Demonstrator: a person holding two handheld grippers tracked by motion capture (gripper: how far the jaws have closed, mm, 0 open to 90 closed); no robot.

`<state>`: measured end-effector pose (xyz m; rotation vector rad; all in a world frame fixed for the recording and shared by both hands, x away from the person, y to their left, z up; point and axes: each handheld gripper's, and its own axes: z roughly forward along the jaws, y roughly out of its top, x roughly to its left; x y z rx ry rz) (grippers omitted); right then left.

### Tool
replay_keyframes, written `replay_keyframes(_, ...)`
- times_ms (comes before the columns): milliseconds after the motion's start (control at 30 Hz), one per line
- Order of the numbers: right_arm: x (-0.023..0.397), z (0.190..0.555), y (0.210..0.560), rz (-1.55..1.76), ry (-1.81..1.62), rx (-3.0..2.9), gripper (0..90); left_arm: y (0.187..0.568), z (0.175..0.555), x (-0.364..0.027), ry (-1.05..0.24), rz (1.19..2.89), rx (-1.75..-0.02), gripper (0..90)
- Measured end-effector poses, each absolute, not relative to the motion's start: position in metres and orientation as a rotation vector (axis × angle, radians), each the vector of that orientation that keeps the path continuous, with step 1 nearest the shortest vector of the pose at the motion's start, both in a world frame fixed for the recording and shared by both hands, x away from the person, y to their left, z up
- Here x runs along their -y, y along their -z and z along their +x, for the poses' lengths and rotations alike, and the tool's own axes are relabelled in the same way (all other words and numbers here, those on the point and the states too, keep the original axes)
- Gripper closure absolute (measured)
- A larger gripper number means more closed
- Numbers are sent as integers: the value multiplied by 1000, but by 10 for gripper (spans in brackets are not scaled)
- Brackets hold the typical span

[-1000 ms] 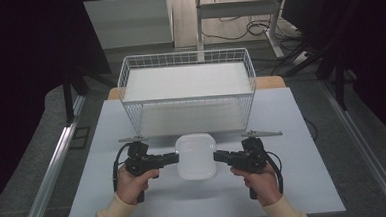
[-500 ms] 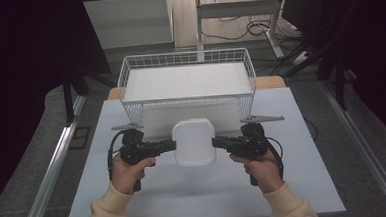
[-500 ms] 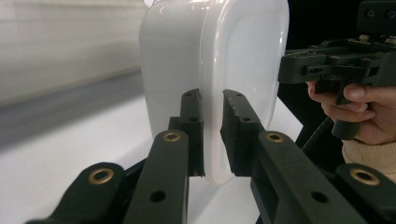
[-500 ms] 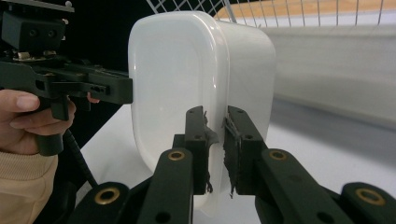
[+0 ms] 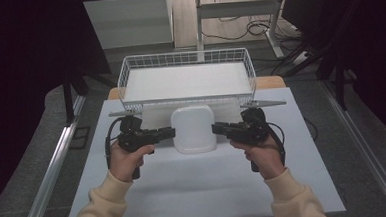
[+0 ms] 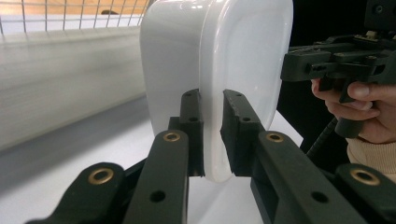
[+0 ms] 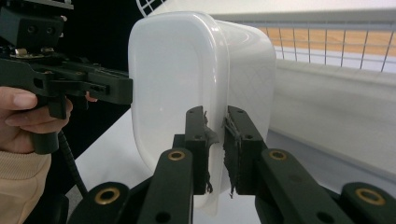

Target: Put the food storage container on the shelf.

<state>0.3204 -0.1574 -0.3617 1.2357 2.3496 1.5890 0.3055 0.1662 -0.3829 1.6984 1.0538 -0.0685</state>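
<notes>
- Since the earlier frame, both grippers have carried the white container (image 5: 193, 129) farther, toward the wire basket (image 5: 186, 64).
- Left gripper (image 6: 212, 135) and right gripper (image 7: 215, 147) each pinch its rim.
- Step, I judge: carrying; next, lift over the near basket wall.

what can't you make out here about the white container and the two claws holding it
- What the white container holds: high view, its lid covers it; both gripper views show opaque walls.
- Whether it clears the table: high view looks straight down; both gripper views cut off its lower edge behind the jaws.
- Left claw and right claw pad contact: the rim between the jaws hides the pad faces.
- The wire basket floor: gripper views, blurred and blocked by the container.
</notes>
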Motion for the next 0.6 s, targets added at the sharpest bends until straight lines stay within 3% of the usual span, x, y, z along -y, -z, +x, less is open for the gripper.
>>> replay_keyframes(600, 154, 341, 332, 1205, -1612, -2315, 802, 351, 328, -168, 36, 1697, -1041, 790)
